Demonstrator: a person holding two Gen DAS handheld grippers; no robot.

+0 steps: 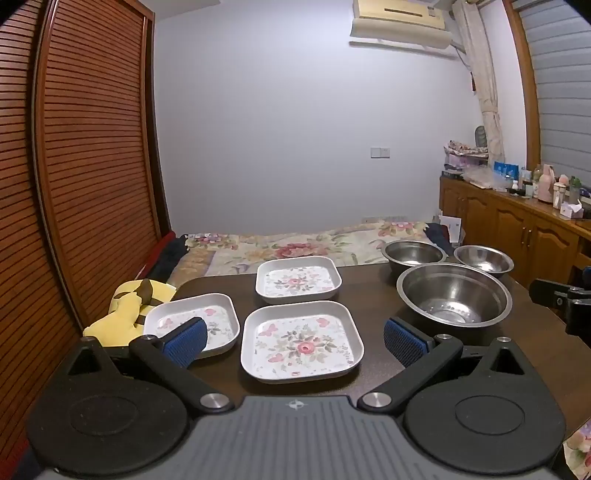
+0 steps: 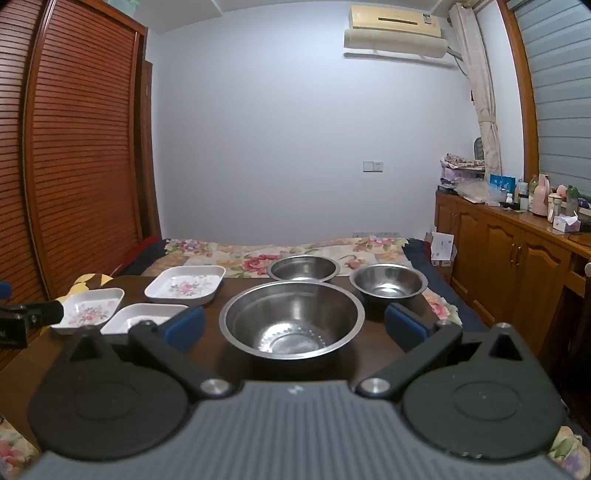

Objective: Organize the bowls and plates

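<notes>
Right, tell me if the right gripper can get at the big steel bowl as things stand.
Probably yes. The right gripper is open, and the big steel bowl sits straight ahead between its jaws with nothing in front of it. The two smaller bowls stand behind it, out of the way.

A home bedroom: floral-covered bed (image 1: 295,247), louvred wardrobe (image 1: 92,166), wall air conditioner (image 2: 395,33).

Your left gripper (image 1: 295,341) hangs wide open over the nearest floral plate (image 1: 301,340) on the tabletop (image 1: 373,291), steel bowls (image 1: 453,295) to its right.
</notes>
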